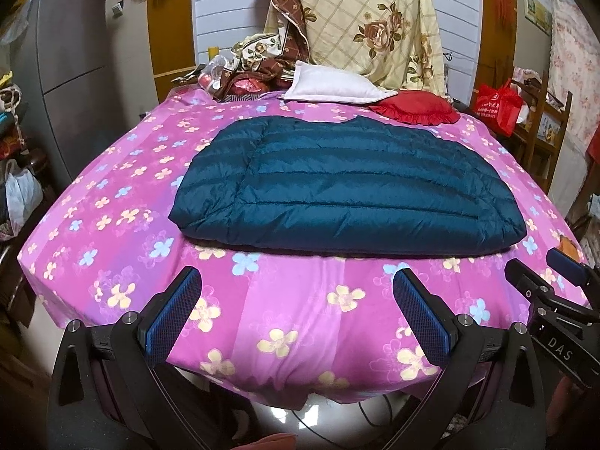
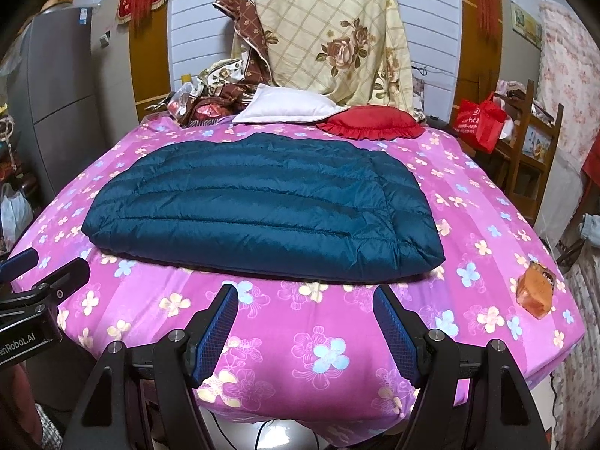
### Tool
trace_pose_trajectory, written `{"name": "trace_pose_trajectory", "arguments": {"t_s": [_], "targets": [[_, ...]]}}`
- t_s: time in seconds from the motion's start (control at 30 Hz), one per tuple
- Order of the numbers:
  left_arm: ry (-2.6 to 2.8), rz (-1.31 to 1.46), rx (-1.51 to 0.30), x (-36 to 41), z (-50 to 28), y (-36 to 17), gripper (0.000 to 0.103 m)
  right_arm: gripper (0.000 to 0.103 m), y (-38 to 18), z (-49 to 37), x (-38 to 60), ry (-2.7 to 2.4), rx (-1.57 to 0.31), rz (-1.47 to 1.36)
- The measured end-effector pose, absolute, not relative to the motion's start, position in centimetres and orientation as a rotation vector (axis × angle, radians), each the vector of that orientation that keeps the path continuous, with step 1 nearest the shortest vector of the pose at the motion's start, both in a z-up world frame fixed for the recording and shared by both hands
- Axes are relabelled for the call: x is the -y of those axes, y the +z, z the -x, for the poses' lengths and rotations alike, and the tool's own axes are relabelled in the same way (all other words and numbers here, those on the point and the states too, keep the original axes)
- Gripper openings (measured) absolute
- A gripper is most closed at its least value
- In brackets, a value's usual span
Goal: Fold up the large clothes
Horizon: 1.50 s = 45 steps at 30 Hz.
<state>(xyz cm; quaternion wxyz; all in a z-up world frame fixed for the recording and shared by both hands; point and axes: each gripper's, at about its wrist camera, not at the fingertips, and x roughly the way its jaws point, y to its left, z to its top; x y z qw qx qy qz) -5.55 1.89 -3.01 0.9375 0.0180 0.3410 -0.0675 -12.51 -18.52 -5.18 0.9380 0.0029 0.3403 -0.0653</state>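
Observation:
A dark teal quilted down jacket (image 1: 348,183) lies folded into a flat rectangle on the pink flowered bed sheet (image 1: 123,195); it also shows in the right wrist view (image 2: 262,202). My left gripper (image 1: 296,285) is open and empty, held above the near edge of the bed, short of the jacket's near hem. My right gripper (image 2: 305,302) is open and empty, also just short of the near hem. The right gripper shows at the right edge of the left wrist view (image 1: 547,273). The left gripper shows at the left edge of the right wrist view (image 2: 37,266).
A white pillow (image 1: 330,84), a red frilled cushion (image 1: 416,107) and piled floral bedding (image 1: 367,22) sit at the bed's far end. An orange packet (image 2: 536,292) lies near the bed's right edge. A grey fridge (image 1: 71,60) stands left; a wooden chair with a red bag (image 1: 498,103) stands right.

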Motion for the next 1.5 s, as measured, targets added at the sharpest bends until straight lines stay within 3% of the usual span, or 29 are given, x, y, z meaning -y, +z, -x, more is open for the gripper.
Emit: {"name": "trace_pose_trajectory", "arguments": {"t_s": [1.5], "targets": [[-0.125,-0.043,-0.732,-1.5,5.0,-4.2,0.102,0.072,-6.0,12.2,18.8,-0.159,-0.702,-0.022]]}}
